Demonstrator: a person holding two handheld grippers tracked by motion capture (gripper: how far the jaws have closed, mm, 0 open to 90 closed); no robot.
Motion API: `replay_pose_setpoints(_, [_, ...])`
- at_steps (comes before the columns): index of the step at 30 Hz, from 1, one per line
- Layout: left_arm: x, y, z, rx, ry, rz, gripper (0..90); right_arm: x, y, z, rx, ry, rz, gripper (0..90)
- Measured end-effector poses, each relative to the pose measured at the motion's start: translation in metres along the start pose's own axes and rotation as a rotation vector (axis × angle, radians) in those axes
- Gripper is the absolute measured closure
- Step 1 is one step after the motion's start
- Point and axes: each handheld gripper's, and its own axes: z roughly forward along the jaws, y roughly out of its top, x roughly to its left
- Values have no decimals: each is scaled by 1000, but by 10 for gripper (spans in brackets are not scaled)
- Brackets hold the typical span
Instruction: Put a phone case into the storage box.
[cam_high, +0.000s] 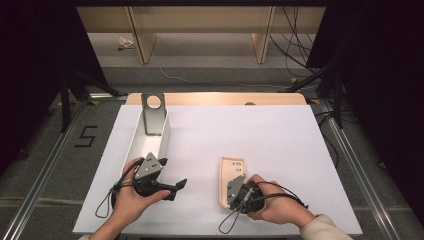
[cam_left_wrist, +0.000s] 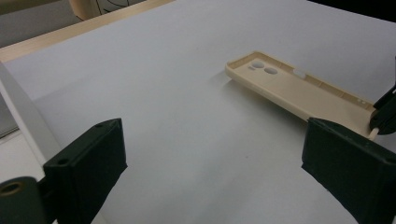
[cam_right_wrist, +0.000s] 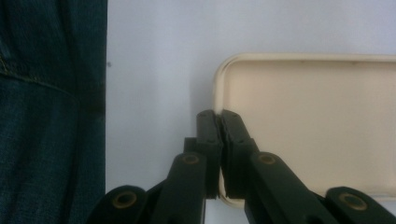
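Cream plastic phone case (cam_high: 231, 179) lies near the tabletop's (cam_high: 280, 135) front edge, its thin rim pinched by the right tool (cam_right_wrist: 218, 122). That narrow bite could slip when lifted. The left tool (cam_high: 172, 189) hangs spread beside the white box (cam_high: 131, 145).

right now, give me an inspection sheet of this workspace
surface: white table top, wooden edge at the far side
job's things: beige phone case lying flat; long white box with a grey metal bracket at its far end
clutter: nothing seen
grippers: left gripper open over bare table; right gripper shut on the phone case's rim
cables: black loops trailing from both grippers; cables on the floor beyond
surroundings: wooden shelving, floor marking "5"
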Motion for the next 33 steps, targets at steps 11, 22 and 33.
replay_pose_setpoints(11, [1,0,0,-1,1,-2,62,-10,-7,-18,-196,2,91,881])
replay_pose_setpoints(22, [1,-1,0,1,-1,-6,67,-15,-10,-23,-312,5,125,882])
replay_pose_setpoints(33, [2,-1,0,2,-2,-9,68,-19,-13,-26,-406,15,157,882])
